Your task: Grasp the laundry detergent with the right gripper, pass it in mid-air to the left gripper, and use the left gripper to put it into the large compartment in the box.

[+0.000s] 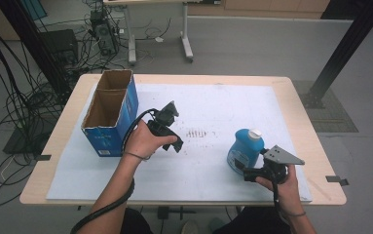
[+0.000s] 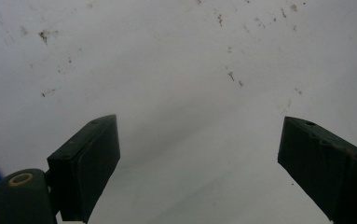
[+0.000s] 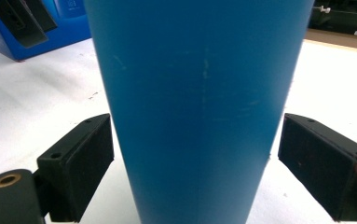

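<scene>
floor (image 1: pixel 252 44): grey | desk legs (image 1: pixel 186 46) | cables (image 1: pixel 9 107) left

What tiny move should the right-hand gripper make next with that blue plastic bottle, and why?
Probably close the jaws. The right gripper already straddles the upright blue plastic bottle with the white cap, yet in the right gripper view a slim gap seems to remain at each black pad, so nothing is gripped.

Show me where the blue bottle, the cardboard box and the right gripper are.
blue bottle (image 1: pixel 242 148): high view, its body.
cardboard box (image 1: pixel 125 105): high view, its blue side wall.
right gripper (image 3: pixel 195 154): right gripper view, between its jaws.
</scene>
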### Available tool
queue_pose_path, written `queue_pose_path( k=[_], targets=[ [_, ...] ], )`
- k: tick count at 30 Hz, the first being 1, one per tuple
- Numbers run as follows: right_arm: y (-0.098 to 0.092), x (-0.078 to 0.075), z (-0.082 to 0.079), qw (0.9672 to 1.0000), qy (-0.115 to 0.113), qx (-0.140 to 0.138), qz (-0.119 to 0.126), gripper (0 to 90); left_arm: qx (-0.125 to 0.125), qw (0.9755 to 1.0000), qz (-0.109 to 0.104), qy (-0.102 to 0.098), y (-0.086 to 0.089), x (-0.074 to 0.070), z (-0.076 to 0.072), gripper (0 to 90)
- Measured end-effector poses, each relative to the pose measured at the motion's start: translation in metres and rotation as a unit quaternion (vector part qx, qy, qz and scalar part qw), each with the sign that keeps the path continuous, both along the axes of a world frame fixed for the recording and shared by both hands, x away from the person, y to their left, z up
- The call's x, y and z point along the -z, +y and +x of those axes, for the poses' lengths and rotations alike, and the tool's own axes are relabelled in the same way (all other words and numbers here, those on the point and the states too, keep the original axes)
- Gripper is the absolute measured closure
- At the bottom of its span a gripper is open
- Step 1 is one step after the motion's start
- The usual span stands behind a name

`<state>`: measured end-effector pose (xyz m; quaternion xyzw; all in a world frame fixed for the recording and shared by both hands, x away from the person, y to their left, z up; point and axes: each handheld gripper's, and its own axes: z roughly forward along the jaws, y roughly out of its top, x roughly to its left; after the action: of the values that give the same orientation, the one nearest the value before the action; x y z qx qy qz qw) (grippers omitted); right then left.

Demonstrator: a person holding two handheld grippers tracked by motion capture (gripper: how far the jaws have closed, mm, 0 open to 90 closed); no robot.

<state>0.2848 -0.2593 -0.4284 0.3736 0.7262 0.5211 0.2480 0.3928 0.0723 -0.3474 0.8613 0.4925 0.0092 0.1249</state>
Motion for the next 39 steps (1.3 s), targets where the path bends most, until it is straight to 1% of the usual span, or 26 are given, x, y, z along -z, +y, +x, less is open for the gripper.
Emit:
queue_pose_path(
  k=[18, 24, 27, 32, 34, 37, 38, 39],
  targets=[
    [0.0046, 0.0013, 0.0022, 1.0, -0.006, -0.003, -0.003, 9.8, -0.001, 1.0, 0.0, 0.002, -0.0012, 0.0015, -0.0005, 13.3],
    [0.0069, 0.0022, 0.0035, 0.9999, -0.008, -0.003, -0.006, 9.8, 0.0, 1.0, 0.0, 0.0, -0.0018, 0.001, -0.0007, 13.3],
    [0.0072, 0.0023, 0.0041, 0.9999, -0.01, 0.003, 0.0, 9.8, 0.002, 1.0, 0.0, 0.001, -0.0013, 0.0002, -0.0007, 13.3],
    [0.0079, 0.0021, 0.0046, 0.9999, -0.01, 0.004, 0.006, 10.7, -0.001, 1.0, 0.0, 0.001, -0.001, 0.0007, -0.0006, 13.4],
    [0.0082, 0.0023, 0.005, 0.9999, -0.012, 0.007, 0.01, 14.6, 0.001, 1.0, -0.001, 0.001, -0.0009, 0.0012, -0.0009, 13.3],
    [0.0083, 0.0029, 0.0054, 0.9999, -0.008, 0.009, 0.012, 16.9, 0.001, 1.0, -0.001, 0.002, -0.001, 0.0011, -0.001, 13.4],
    [0.0082, 0.0032, 0.0057, 0.9998, -0.007, 0.006, 0.015, 20.9, 0.001, 1.0, -0.001, 0.001, -0.001, 0.0009, -0.001, 13.4],
    [0.0083, 0.0033, 0.006, 0.9998, -0.006, 0.008, 0.015, 21.9, 0.0, 1.0, -0.002, 0.001, -0.0007, 0.0004, -0.0009, 13.4]
  ],
)
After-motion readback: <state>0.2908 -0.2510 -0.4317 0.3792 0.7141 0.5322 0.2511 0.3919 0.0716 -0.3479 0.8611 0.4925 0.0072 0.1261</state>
